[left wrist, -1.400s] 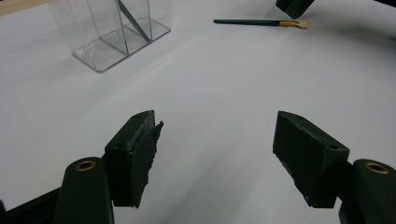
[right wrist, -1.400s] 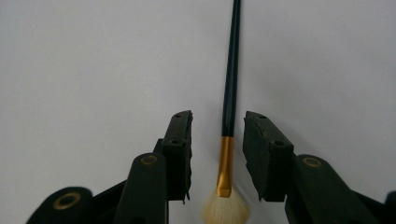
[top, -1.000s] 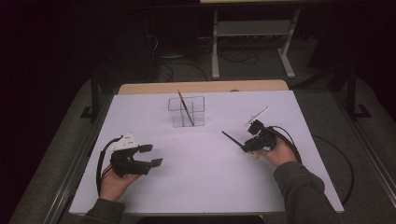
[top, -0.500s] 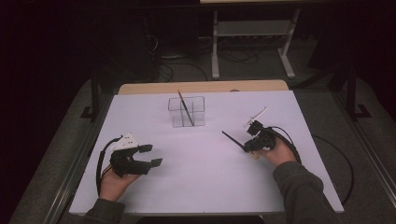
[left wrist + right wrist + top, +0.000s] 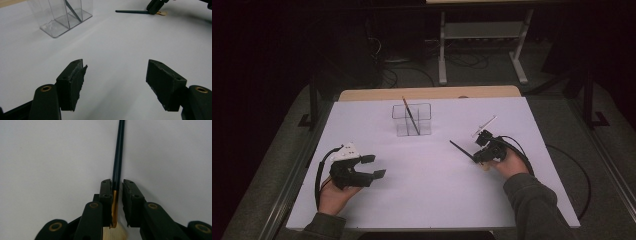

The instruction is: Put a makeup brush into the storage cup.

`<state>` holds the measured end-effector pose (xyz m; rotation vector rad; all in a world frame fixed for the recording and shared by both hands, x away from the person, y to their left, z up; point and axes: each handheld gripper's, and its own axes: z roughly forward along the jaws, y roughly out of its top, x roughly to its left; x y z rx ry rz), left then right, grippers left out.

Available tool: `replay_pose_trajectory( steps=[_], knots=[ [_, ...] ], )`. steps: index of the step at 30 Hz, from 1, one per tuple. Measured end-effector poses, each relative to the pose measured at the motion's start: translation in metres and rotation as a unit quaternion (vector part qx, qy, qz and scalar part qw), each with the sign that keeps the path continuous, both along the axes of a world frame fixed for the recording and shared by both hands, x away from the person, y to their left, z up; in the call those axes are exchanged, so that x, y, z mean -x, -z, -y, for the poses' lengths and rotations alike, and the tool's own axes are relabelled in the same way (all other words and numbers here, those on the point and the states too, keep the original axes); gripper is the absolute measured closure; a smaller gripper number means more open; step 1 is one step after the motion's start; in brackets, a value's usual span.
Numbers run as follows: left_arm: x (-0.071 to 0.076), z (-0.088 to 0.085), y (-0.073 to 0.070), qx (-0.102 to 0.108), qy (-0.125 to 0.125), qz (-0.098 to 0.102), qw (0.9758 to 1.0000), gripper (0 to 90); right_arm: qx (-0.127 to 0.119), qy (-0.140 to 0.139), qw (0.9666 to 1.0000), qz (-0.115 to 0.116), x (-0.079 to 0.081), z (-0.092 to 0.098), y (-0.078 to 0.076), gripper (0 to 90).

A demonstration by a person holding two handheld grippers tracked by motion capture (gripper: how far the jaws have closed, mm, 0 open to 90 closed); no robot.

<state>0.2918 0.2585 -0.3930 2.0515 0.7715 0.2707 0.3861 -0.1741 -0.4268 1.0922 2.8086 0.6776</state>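
Closing in over the last second, my right gripper (image 5: 117, 192) now has its jaws nearly shut around the brush (image 5: 117, 160), though a sliver of gap shows beside the handle (ferrule between them), near the table's (image 5: 422, 200) right edge. My left gripper (image 5: 116, 80) gapes empty.

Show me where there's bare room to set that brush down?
Widest free patch: the white table between the left gripper and right gripper, in front of the clear box. The far left corner is bare too. It is crowded around the brush.
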Motion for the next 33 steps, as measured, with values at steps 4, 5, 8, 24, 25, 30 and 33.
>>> replay_pose_trajectory(
  steps=[4, 5, 8, 24, 25, 30, 33],
  knots=[
    [0.0001, 0.0002, -0.0002, 0.000, 0.000, 0.001, 1.0000, 29.8, 0.012, -0.002, 0.9999, 0.009, 0.0020, -0.0030, -0.0001, 78.8],
    [0.0001, 0.0000, -0.0002, 0.000, 0.000, 0.001, 1.0000, 29.8, 0.013, -0.001, 0.9999, 0.010, 0.0024, -0.0036, -0.0001, 78.8],
    [0.0003, -0.0005, -0.0008, 0.000, -0.002, 0.002, 1.0000, 29.9, 0.017, -0.003, 0.9998, 0.013, 0.0029, -0.0042, -0.0001, 79.1],
    [-0.0002, 0.0005, -0.0001, 0.000, -0.001, 0.002, 1.0000, 30.1, 0.019, -0.007, 0.9997, 0.013, 0.0020, -0.0045, -0.0001, 83.3],
    [-0.0001, 0.0005, 0.0000, 0.000, -0.001, 0.001, 1.0000, 30.1, 0.019, -0.009, 0.9997, 0.013, 0.0016, -0.0040, -0.0001, 83.3],
    [-0.0002, -0.0012, -0.0006, 0.000, -0.001, 0.003, 1.0000, 30.1, 0.007, -0.009, 0.9999, 0.004, -0.0013, -0.0008, 0.0003, 83.4],
    [-0.0002, -0.0015, -0.0006, 0.000, -0.001, 0.002, 1.0000, 30.1, 0.005, -0.009, 0.9999, 0.003, -0.0016, 0.0001, 0.0002, 83.5]
  ],
)
